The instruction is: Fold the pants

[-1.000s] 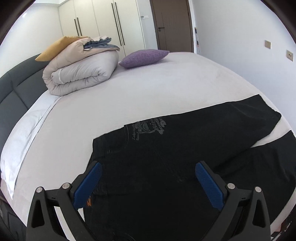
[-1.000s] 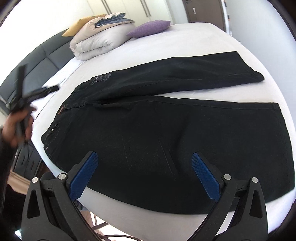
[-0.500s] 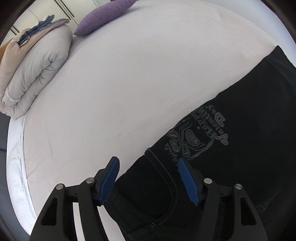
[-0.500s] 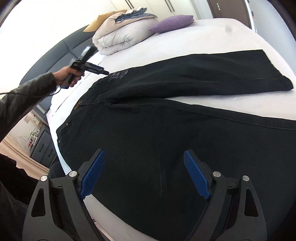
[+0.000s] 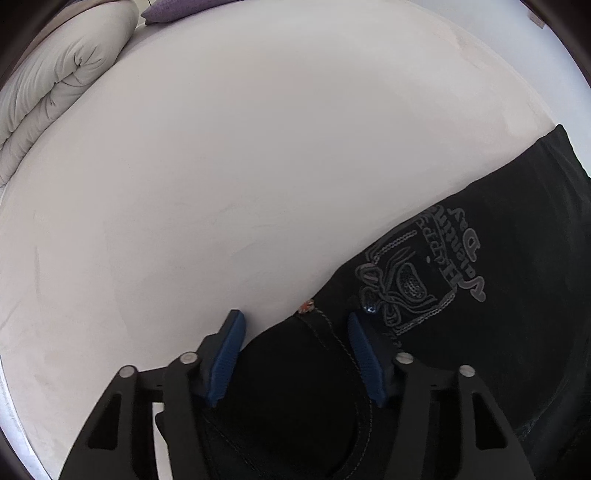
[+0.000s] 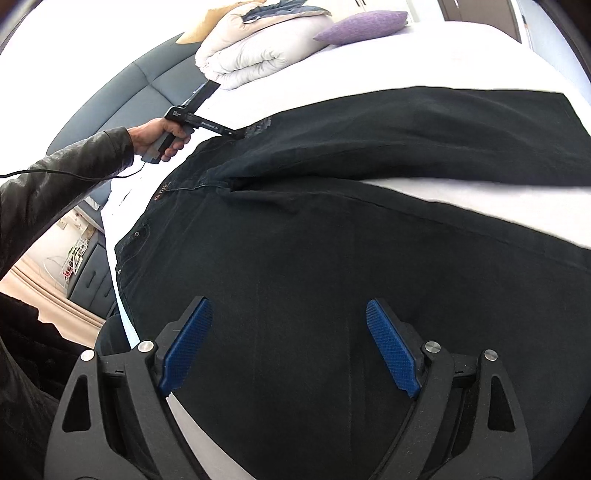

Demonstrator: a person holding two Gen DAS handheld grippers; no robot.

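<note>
Black pants (image 6: 332, 240) lie flat on the white bed, waist to the left and legs spread to the right. My left gripper (image 5: 293, 315) points steeply down at the far hip edge of the pants (image 5: 480, 332), beside a grey embroidered print (image 5: 417, 273) and a small rivet (image 5: 306, 306). Its jaws are closing, with the fabric edge between the blue pads, which stand apart from it. In the right wrist view a hand in a black sleeve (image 6: 55, 173) holds the left gripper (image 6: 240, 134) there. My right gripper (image 6: 288, 302) hangs open above the near leg.
A folded pale duvet (image 6: 255, 55) and a purple pillow (image 6: 364, 22) lie at the head of the bed by the dark headboard (image 6: 122, 107). Bare sheet (image 5: 258, 147) stretches beyond the pants. A bedside cabinet (image 6: 88, 280) stands past the bed's left edge.
My left gripper has dropped and tilted down onto the far hip edge of the pants, and its jaws have narrowed. The right gripper has moved closer over the near leg and narrowed slightly.
</note>
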